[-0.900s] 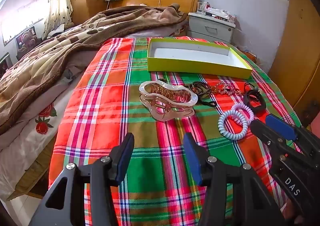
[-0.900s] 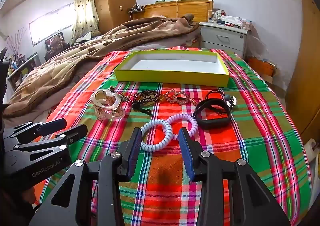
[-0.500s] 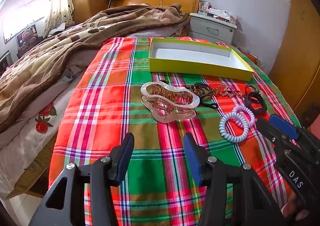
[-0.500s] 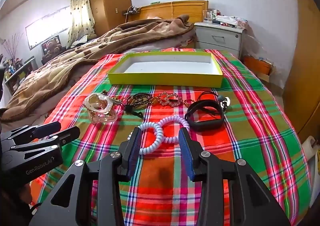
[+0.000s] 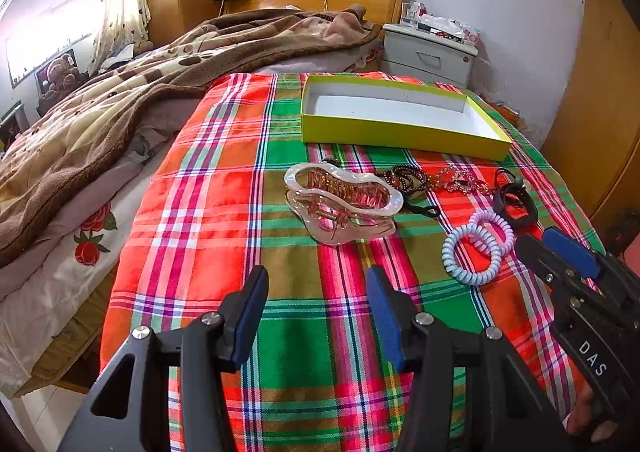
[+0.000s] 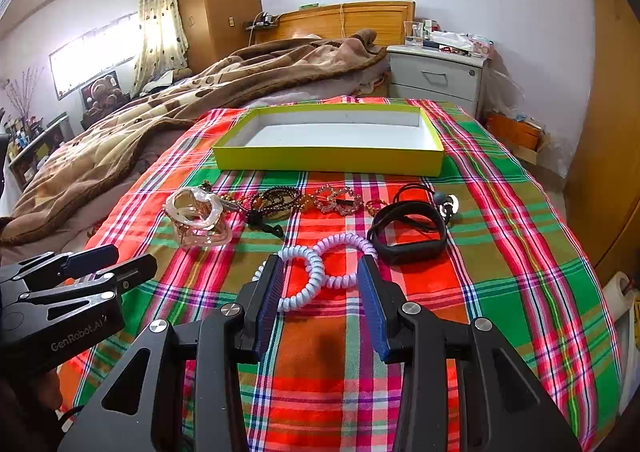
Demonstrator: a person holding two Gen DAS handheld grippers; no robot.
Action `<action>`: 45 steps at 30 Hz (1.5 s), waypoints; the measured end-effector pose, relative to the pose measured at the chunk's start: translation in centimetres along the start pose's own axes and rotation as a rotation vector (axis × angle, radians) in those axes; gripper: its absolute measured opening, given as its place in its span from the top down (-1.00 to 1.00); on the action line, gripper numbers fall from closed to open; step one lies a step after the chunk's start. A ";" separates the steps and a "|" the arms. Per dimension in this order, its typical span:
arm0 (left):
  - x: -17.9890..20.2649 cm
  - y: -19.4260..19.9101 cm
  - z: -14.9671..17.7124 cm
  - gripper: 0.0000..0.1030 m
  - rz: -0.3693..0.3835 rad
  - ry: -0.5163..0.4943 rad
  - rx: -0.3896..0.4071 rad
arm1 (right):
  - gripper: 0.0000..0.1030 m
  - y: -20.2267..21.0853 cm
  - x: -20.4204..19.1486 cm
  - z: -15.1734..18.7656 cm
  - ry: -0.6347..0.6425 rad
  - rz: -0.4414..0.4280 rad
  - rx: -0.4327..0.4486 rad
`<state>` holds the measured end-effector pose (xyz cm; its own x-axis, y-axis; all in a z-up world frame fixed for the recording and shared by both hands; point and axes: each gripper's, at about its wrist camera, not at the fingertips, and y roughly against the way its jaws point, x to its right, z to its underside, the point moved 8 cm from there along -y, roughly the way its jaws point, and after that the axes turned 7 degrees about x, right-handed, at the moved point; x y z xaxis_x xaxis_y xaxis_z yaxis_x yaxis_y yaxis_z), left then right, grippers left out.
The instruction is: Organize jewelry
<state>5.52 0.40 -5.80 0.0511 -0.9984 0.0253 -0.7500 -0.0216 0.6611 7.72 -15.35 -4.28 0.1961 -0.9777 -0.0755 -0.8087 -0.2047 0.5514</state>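
Note:
An empty yellow-green box (image 5: 400, 134) (image 6: 328, 162) lies at the far end of the plaid cloth. In front of it lie a pink hair claw (image 5: 342, 204) (image 6: 196, 218), dark beads (image 6: 276, 200), a rhinestone clip (image 6: 336, 200), a black band (image 6: 408, 232) and two coiled hair ties, pale blue (image 5: 468, 252) (image 6: 302, 282) and lilac (image 6: 346, 258). My left gripper (image 5: 316, 302) is open and empty, short of the claw. My right gripper (image 6: 320, 288) is open, its tips on either side of the coiled ties.
A brown blanket (image 5: 120, 100) covers the bed's left side. A grey nightstand (image 6: 436, 78) with clutter stands behind the box. A wooden wardrobe (image 6: 612, 132) is on the right. The cloth's edges drop off left and right.
My right gripper has moved forward and down over the coiled hair ties. My left gripper has barely moved.

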 end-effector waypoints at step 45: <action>0.4 0.2 0.0 -0.03 -0.009 -0.019 -0.005 | 0.23 0.3 0.5 -0.1 -0.011 0.014 0.001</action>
<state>5.45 -0.04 -5.66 0.0454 -0.9990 0.0051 -0.7463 -0.0305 0.6649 7.67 -15.91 -4.11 0.1787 -0.9809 -0.0770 -0.8120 -0.1912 0.5515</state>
